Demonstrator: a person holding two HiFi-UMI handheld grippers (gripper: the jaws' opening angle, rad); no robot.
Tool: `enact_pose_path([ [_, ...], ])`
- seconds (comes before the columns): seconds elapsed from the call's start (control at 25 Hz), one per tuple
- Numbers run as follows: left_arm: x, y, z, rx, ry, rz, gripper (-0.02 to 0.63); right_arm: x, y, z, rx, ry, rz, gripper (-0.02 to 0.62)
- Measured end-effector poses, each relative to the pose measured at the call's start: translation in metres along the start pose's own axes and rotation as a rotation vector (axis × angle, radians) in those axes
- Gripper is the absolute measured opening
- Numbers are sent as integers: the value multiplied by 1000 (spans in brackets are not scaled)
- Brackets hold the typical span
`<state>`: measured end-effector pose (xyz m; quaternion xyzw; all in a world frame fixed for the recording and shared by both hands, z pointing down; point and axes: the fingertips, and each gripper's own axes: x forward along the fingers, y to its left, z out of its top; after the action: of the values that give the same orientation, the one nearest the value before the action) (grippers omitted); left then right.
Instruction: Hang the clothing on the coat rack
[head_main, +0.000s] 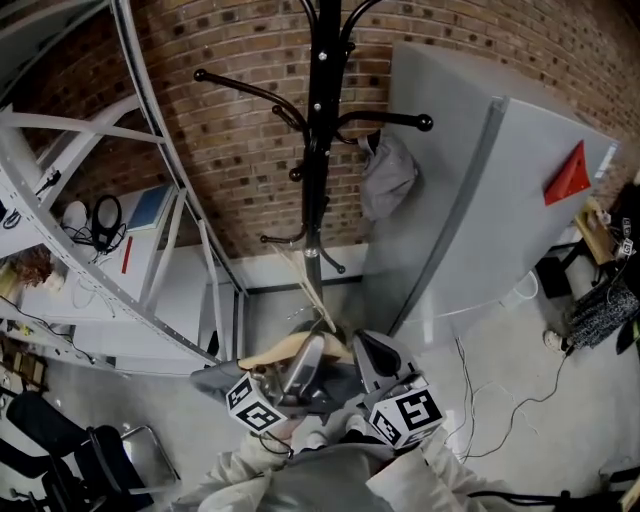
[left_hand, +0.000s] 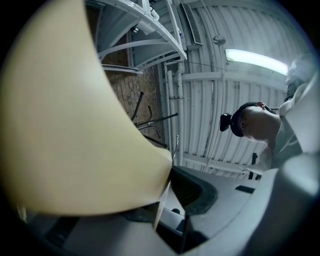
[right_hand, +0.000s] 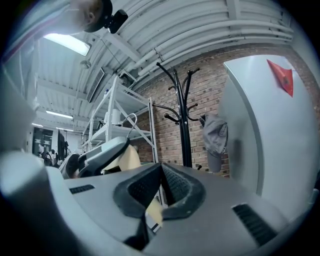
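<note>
The black coat rack stands against the brick wall, and a grey cap hangs from one of its right hooks. Low in the head view, a pale wooden hanger carries grey clothing. My left gripper is shut on the hanger, whose cream body fills the left gripper view. My right gripper is shut on the same hanger, and a cream sliver shows between its pads. Both grippers are held well below the rack's hooks. The rack and the cap rise ahead in the right gripper view.
Grey metal shelving with headphones and boxes stands at the left. A tall grey cabinet with a red triangle sits right of the rack. Cables trail over the floor at the right, and a black chair is at the lower left.
</note>
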<state>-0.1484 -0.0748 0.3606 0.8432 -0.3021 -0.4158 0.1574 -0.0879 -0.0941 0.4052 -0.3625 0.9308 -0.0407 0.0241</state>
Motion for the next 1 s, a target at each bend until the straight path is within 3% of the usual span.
enact_pose_path([
  [0.52,72,33,-18,46,-5,40,110,21,-70,28,-13,-61,86,25],
  [0.8,83,50,2,82,-33,60,112,39,-77,32,-6,-85,121,25],
  [1.0,95,59,20,91,-27,27,110,57,-79,37,-14,-98,111,25],
])
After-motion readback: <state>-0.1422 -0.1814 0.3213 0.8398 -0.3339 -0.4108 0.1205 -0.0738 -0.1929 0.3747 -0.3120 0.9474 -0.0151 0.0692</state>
